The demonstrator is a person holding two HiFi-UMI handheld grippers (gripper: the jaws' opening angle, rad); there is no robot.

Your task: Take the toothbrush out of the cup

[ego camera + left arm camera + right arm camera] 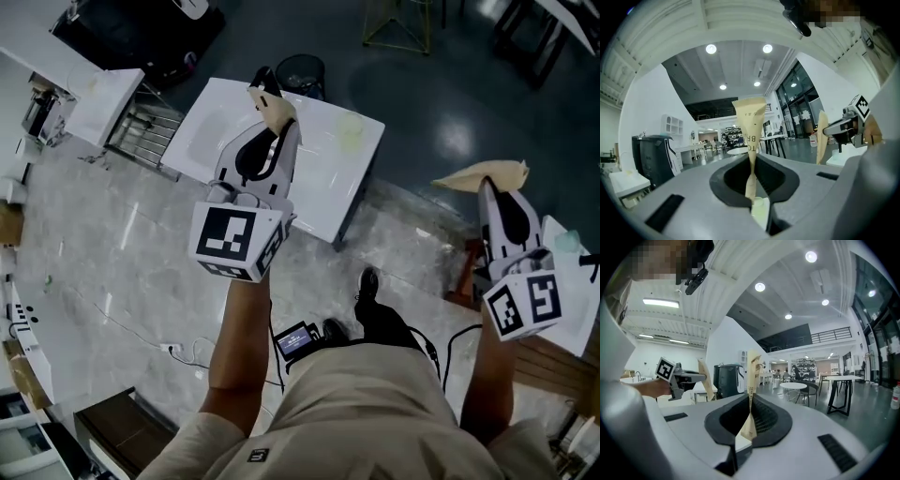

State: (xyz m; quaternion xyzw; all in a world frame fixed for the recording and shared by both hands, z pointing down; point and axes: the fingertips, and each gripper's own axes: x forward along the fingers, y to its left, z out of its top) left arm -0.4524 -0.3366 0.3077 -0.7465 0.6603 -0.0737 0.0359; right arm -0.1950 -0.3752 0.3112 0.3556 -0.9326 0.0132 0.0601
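Person stands above a white table [323, 202] with 2 grippers held up, well apart. Left gripper [272, 105] has jaws nearly closed, pinching a printed tan paper packet [751, 126] upright; right gripper [487, 183] has jaws almost fully closed on a tan paper strip [752, 373]. Can't make out the toothbrush or cup.

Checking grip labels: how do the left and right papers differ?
Head view: the left paper, in the left gripper, looks small and bunched; the right paper, in the right gripper, fans out wide. The left paper is over the white table, the right paper over dark floor. In its gripper view the left paper shows print; the right paper looks a narrow strip. Shared: both tan, each pinched in shut jaws.
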